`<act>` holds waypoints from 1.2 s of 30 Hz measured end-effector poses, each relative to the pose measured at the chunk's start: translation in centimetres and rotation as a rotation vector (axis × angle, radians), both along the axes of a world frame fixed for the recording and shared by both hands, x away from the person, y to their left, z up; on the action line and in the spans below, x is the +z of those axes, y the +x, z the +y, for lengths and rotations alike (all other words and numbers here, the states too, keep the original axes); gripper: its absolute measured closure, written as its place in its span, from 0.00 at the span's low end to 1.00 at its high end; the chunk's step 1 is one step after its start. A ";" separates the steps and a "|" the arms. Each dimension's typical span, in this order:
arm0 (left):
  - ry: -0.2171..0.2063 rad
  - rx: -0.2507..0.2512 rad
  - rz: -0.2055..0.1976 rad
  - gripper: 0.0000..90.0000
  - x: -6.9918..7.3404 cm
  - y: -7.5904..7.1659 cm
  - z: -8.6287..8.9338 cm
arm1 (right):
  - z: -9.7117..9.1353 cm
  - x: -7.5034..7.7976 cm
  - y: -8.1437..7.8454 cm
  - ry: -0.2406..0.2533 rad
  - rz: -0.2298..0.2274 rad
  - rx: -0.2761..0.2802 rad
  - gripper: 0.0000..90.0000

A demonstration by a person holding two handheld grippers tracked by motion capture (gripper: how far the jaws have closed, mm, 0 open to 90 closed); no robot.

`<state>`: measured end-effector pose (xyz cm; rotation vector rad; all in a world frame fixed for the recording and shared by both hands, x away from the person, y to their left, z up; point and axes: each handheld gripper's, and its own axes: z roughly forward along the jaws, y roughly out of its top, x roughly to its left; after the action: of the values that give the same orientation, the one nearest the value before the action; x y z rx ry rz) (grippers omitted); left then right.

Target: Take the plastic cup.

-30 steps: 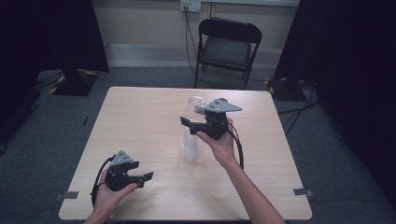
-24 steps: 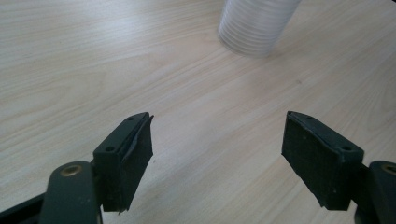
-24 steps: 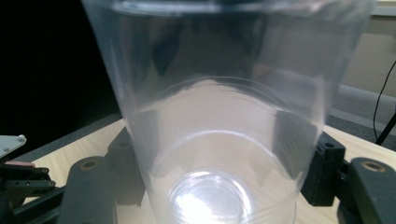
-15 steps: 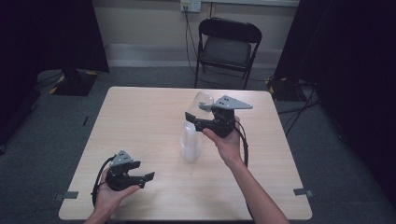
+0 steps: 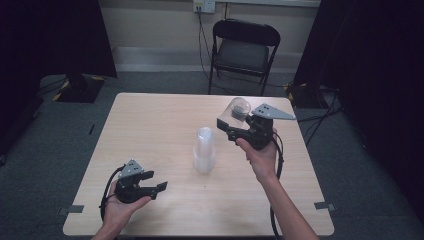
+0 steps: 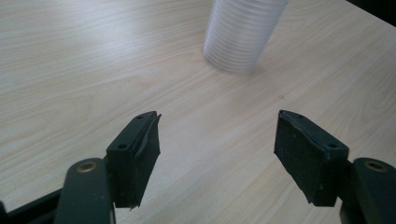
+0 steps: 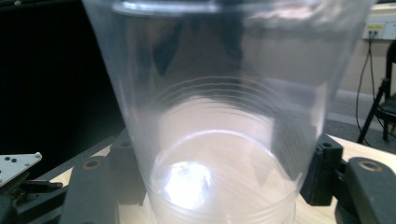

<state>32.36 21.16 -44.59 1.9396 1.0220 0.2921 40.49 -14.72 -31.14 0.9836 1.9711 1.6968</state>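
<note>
Overhead, right gripper (image 5: 231,118) fingers clamp a clear cup (image 5: 235,110) above the wooden table (image 5: 150,130); left gripper (image 5: 159,188) fingers gape empty.

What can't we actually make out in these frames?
- Cup count in the stack of clear cups: high view too small; top cut off by the upper edge in the left gripper view.
- Right gripper pad contact on the clear plastic cup: right gripper view, cup wall covers the pads.
- Rim of that cup: cut off at the top edge, blurred.
- Left gripper: jaws apart over bare table.
</note>
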 end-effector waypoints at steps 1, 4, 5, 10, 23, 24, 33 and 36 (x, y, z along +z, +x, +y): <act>0.006 -0.004 -0.007 0.35 0.1 0.0 -0.2 | -0.2 -0.1 -0.1 0.001 0.004 -0.002 0.37; 0.014 -0.016 -0.019 0.36 0.6 0.2 -0.9 | -1.0 -0.5 -0.4 -0.002 0.022 -0.012 0.37; 0.013 -0.025 -0.024 0.36 0.9 0.4 -1.2 | -1.6 -0.8 -0.7 0.005 0.038 -0.017 0.37; 0.019 -0.047 -0.070 0.39 1.6 0.7 -2.1 | -2.3 -1.6 -1.2 0.012 0.070 -0.021 0.38; -0.018 -0.147 -0.141 0.44 3.5 2.6 -7.1 | -3.4 -4.7 -2.8 -0.002 0.160 -0.017 0.39; -0.022 -0.149 -0.142 0.44 3.5 2.6 -7.5 | -3.5 -4.9 -2.9 0.003 0.168 -0.010 0.39; -0.058 -0.208 -0.168 0.49 3.0 2.4 -9.5 | -2.8 -7.9 -4.2 0.019 0.265 0.019 0.39; -0.074 -0.219 -0.184 0.53 2.9 1.8 -9.4 | -2.4 -8.6 -4.5 0.055 0.292 0.038 0.39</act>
<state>34.16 11.71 -41.68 1.8988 0.6857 0.2986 35.98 -17.17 -39.70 1.2843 2.1421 1.7172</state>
